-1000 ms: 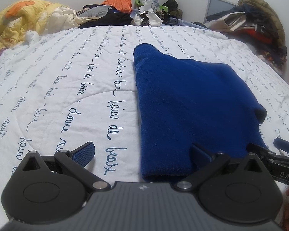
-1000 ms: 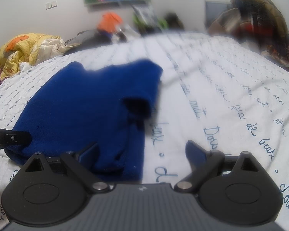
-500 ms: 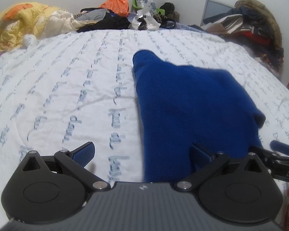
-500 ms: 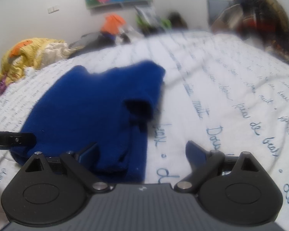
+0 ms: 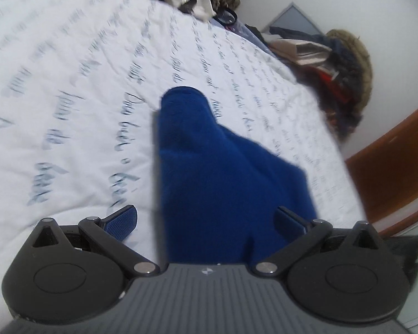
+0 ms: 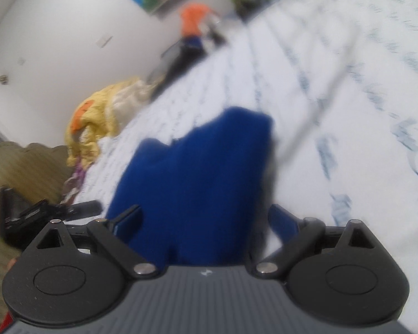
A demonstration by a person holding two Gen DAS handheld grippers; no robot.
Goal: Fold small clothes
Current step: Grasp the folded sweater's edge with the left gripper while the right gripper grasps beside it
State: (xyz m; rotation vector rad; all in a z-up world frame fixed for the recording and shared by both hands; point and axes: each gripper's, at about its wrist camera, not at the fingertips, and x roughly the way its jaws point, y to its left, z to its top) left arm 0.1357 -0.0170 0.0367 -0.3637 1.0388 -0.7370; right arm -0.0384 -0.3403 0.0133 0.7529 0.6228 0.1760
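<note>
A folded blue fleece garment (image 5: pixel 223 172) lies on the white quilt with blue script (image 5: pixel 69 111). My left gripper (image 5: pixel 206 218) is open, with the garment's near edge between its fingers and its left pad (image 5: pixel 121 220) over the quilt. In the right wrist view the same garment (image 6: pixel 197 178) reaches in between the open fingers of my right gripper (image 6: pixel 206 220). Neither is closed on the cloth. The left gripper's body (image 6: pixel 41 214) shows at the left of the right wrist view. Both views are blurred and tilted.
Piles of clothes lie at the far end of the bed (image 5: pixel 203 0) and on a chair at the right (image 5: pixel 334 64). A yellow blanket (image 6: pixel 97 122) lies at the bed's left side. A brown wooden edge (image 5: pixel 390 153) stands to the right.
Both grippers have tilted and swung inward toward the garment's near edge. The garment now sits between the fingers of each. The garment itself looks unmoved.
</note>
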